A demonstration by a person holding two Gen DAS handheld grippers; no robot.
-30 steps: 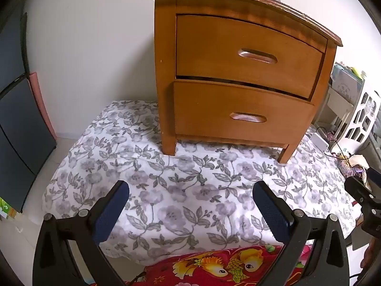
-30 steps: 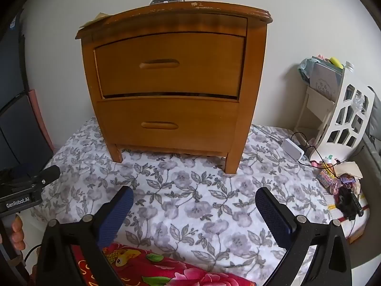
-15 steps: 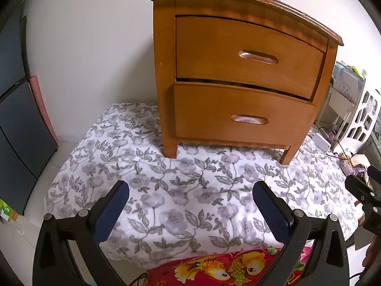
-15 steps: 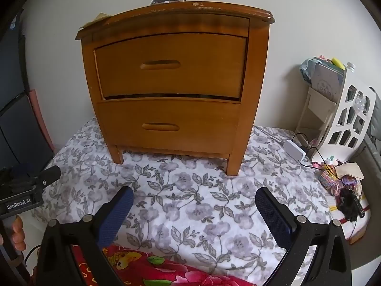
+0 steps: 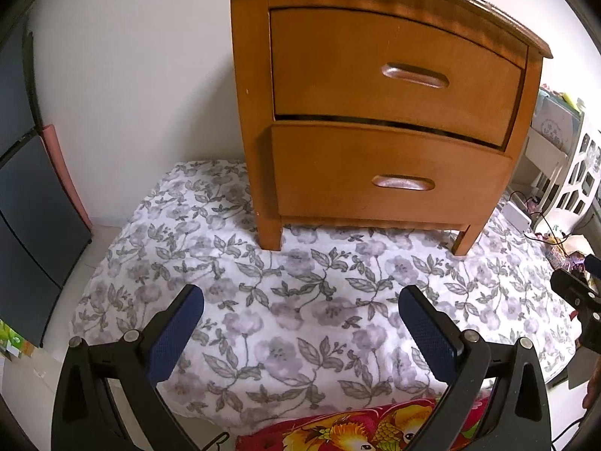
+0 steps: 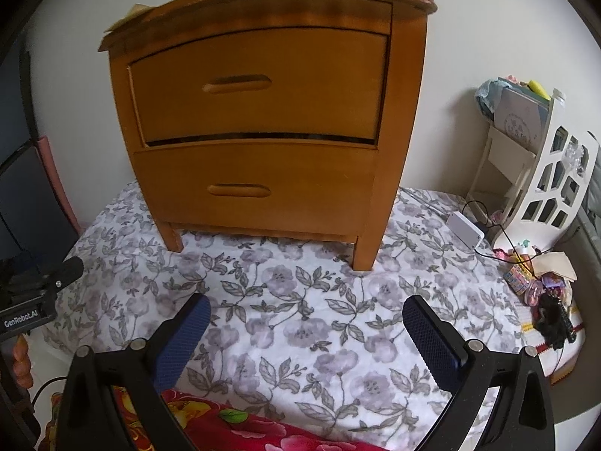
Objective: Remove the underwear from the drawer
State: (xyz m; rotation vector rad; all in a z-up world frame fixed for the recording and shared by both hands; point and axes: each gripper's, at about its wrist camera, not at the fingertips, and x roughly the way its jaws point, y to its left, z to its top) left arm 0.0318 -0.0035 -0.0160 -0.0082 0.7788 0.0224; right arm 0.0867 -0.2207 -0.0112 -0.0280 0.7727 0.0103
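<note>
Over the last second we have closed in on the orange-brown wooden two-drawer nightstand (image 5: 379, 112), which now fills more of the centre and top of both views as it stands on the grey floral bedspread (image 5: 300, 300). Our left tongs (image 5: 300, 323) and right tongs (image 6: 306, 329) stay spread wide, holding nothing, low in frame above the bedspread. Both drawers remain shut, so the underwear is hidden; we cannot tell which drawer holds it. We judge a handle pull comes next, perhaps the upper drawer's recessed handle (image 5: 415, 75).
</note>
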